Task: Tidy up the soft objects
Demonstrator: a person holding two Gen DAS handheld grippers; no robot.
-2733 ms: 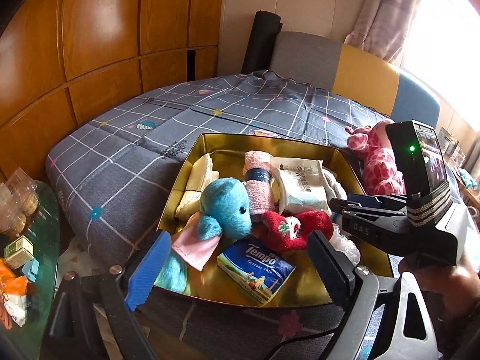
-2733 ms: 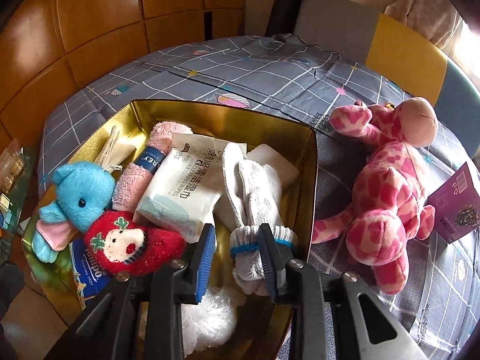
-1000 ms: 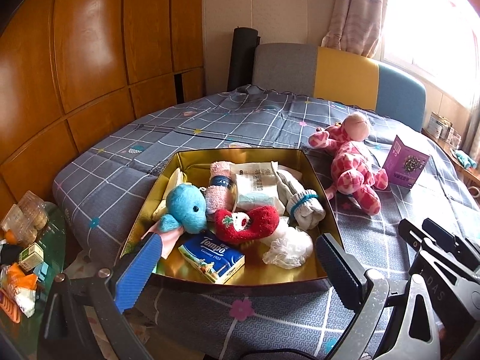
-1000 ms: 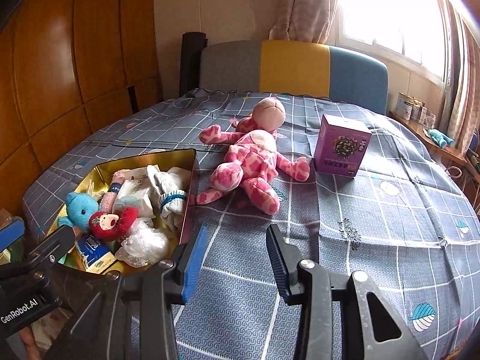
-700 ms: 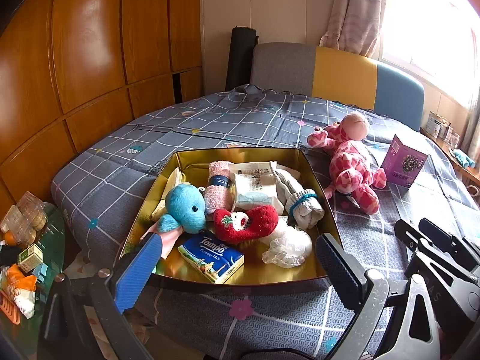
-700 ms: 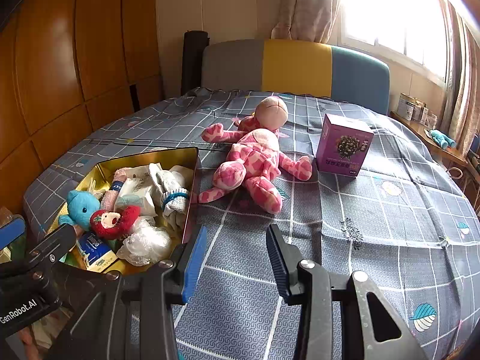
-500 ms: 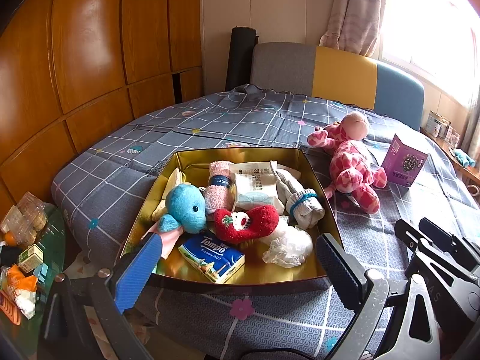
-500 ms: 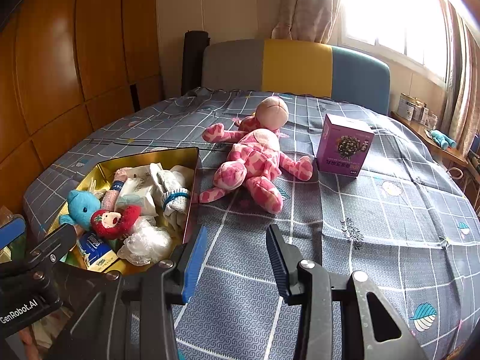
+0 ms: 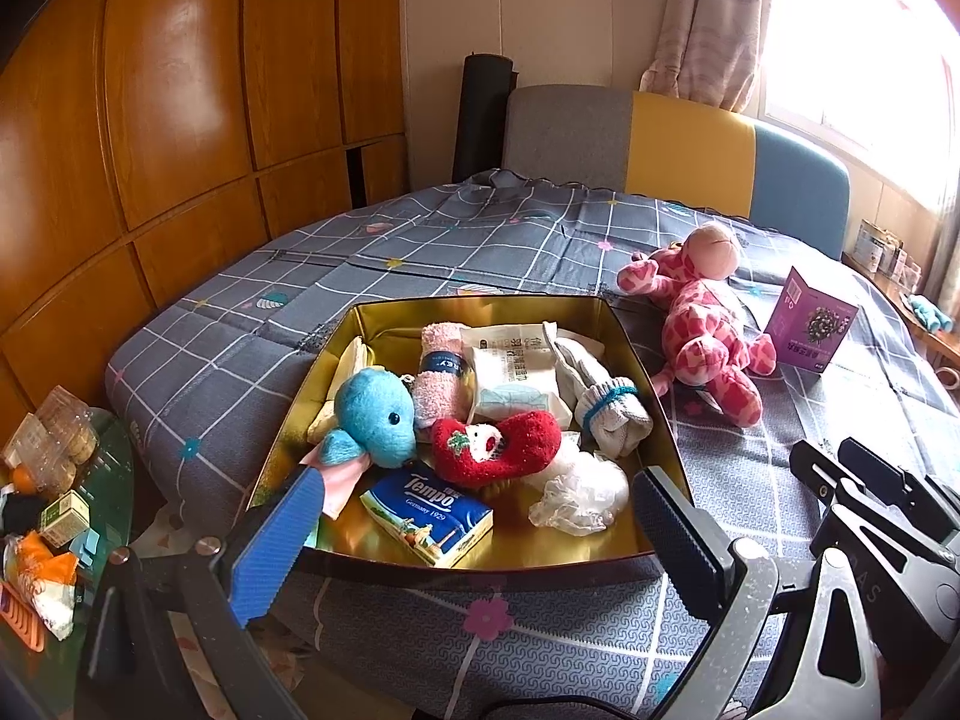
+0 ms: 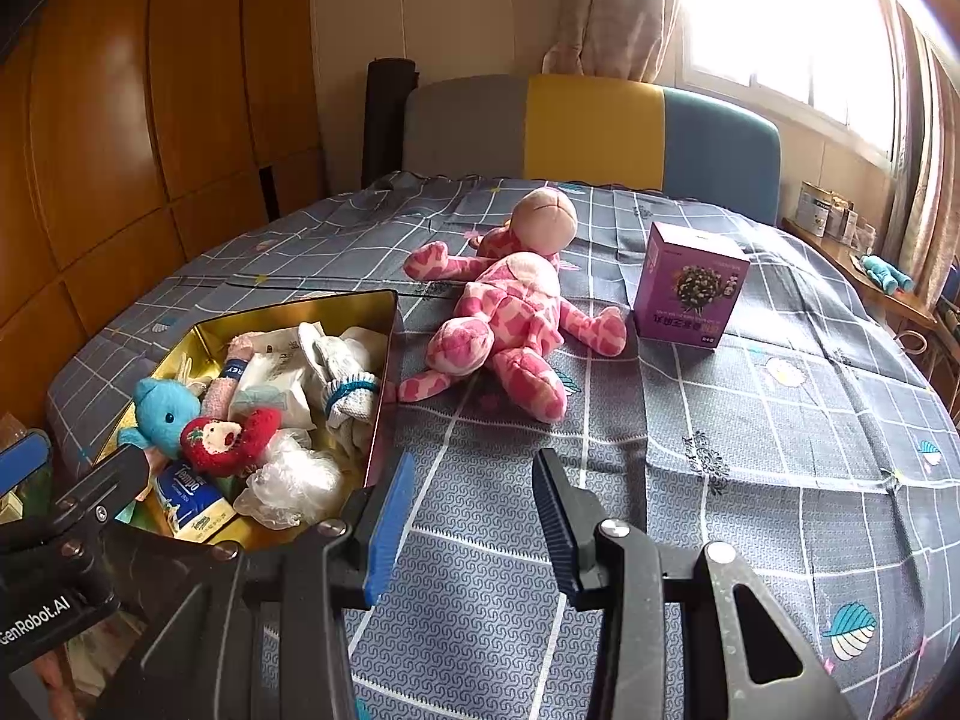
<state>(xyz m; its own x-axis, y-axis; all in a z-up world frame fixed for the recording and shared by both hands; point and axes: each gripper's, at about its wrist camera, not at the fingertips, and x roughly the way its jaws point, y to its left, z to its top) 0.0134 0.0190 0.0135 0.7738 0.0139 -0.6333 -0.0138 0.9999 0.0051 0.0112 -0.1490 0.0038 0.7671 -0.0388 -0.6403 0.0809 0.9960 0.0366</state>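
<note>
A gold tin box [image 9: 480, 312] sits on the bed. It holds a blue plush elephant [image 9: 375, 417], a red sock with a face [image 9: 498, 447], a pink rolled towel [image 9: 441, 375], a pack of wipes [image 9: 510, 378], white socks [image 9: 606, 408], a Tempo tissue pack [image 9: 429, 513] and a crumpled clear bag [image 9: 579, 492]. A pink spotted plush giraffe [image 10: 510, 312] lies on the cover just right of the box. My left gripper [image 9: 477, 480] hangs wide open before the box's near wall, holding nothing. My right gripper [image 10: 474, 461] is open over bare bedcover, right of the box [image 10: 384, 396].
A purple carton [image 10: 690, 294] stands on the grey checked bedcover [image 10: 750, 450] beyond the giraffe. A grey, yellow and blue headboard [image 10: 594, 126] closes the far side, with wood panelling on the left. A glass side table [image 9: 114, 480] with snacks is at lower left.
Since the earliest frames both grippers have drawn back from the box; the right one no longer has the white socks between its fingers. Over the last second nothing has moved.
</note>
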